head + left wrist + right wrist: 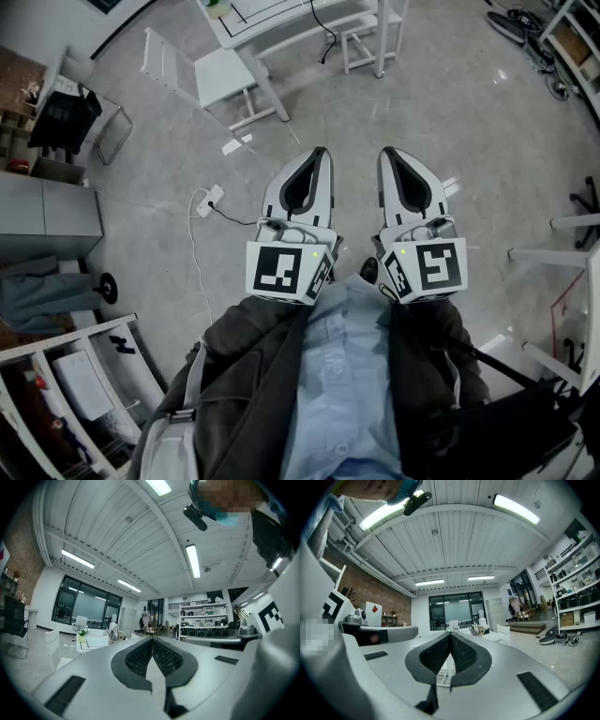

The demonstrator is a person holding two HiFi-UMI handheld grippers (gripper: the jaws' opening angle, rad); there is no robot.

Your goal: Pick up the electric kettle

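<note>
A small metal electric kettle (114,634) stands far off on a white table (93,642), left of my left gripper's tips. In the right gripper view the kettle (475,629) shows just right of the tips, equally distant. I cannot make it out in the head view. My left gripper (322,150) and right gripper (385,150) are held side by side level in front of the person's chest, pointing toward the table. The left gripper (152,638) is shut with nothing in it. The right gripper (450,632) is shut and empty too.
In the head view the white table (281,21) lies ahead with a white chair (211,75) at its left and a stool (361,37) at its right. A power strip with cable (208,200) lies on the floor. A potted plant (83,633) stands on the table. Shelving (204,618) lines the far wall.
</note>
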